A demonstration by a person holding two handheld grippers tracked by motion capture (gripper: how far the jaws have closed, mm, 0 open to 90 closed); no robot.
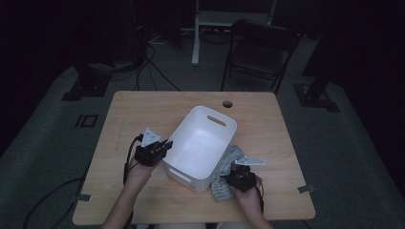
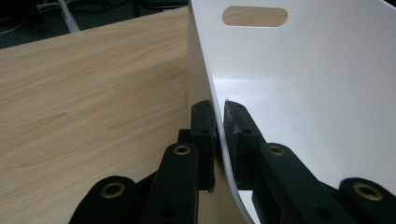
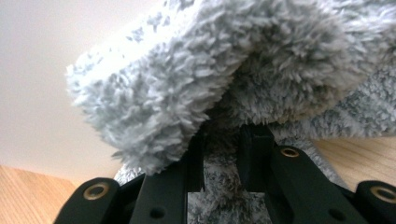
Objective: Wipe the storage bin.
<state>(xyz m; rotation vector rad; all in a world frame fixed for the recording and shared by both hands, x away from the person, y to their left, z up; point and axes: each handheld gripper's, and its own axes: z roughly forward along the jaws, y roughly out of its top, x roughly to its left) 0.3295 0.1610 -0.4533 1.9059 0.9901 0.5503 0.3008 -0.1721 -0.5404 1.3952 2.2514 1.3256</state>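
A white plastic tub (image 1: 203, 143) sits near the middle of the wooden worktop (image 1: 143, 109), empty, with an oval handle slot (image 2: 254, 16) in its far end wall. Against its right side, on the worktop, lies a grey fleecy cloth (image 1: 227, 174), bunched and partly folded over itself.

The left gripper (image 2: 219, 135) has its fingers (image 2: 203, 135) pinching the tub's near-left wall, one finger outside and one inside, with the thin rim between them. The wall looks smooth and slightly flexible, bowing in a gentle curve where it is held. I judge the tub to be light and stiff enough to be steadied or tilted by that rim, though glossy plastic may slip in a narrow pinch; the handle slot or a corner would likely hold more surely.

The right gripper (image 3: 223, 154) has its fingers (image 3: 254, 154) pushed into the cloth, with pile filling the narrow gap between them; they appear to be closed on a fold of it, with a thick roll of fleece hanging over the tips and the tub's white wall just behind.

The cloth looks soft, light and limp. It will probably sag and trail when lifted, so a grip deep on a gathered fold seems better than on a single edge. It is not fragile, and its pile should resist slipping.
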